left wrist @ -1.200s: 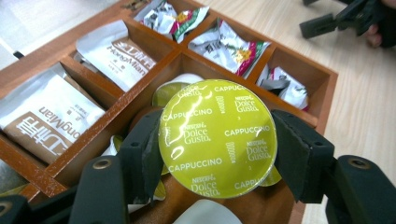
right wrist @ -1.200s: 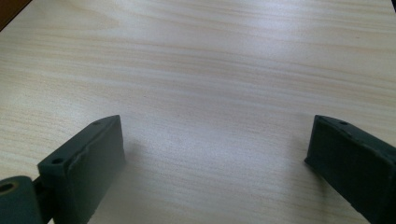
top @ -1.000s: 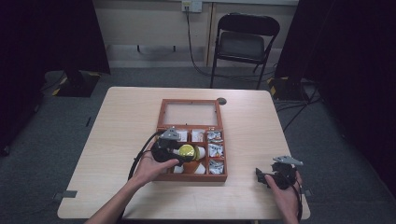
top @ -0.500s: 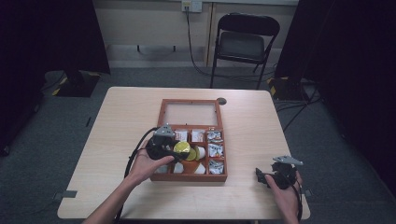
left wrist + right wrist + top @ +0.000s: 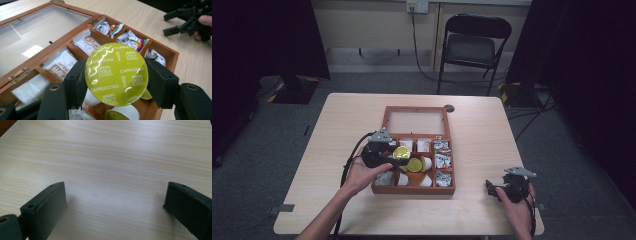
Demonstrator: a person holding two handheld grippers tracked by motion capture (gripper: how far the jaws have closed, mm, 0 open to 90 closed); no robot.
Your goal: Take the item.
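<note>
Left gripper (image 5: 116,82) pinches a round, glossy yellow-lidded coffee pod (image 5: 116,73) above the wooden box (image 5: 385,119), table centre. Right gripper (image 5: 115,205), five o'clock, spread over pale woodgrain table (image 5: 112,157); packets (image 5: 130,40) possibly sweets.

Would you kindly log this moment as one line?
left tool: shut on cappuccino capsule | above wooden box | right tool: open, over table

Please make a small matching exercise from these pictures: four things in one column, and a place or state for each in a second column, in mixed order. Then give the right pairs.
1. coffee capsule
2. right gripper
3. folding chair
4. box lid

A. open over bare table
B. lying open, flat on the table
C. held between the jaws of the left gripper
D. on the floor beyond the table

Pairs: 1-C, 2-A, 3-D, 4-B
</note>
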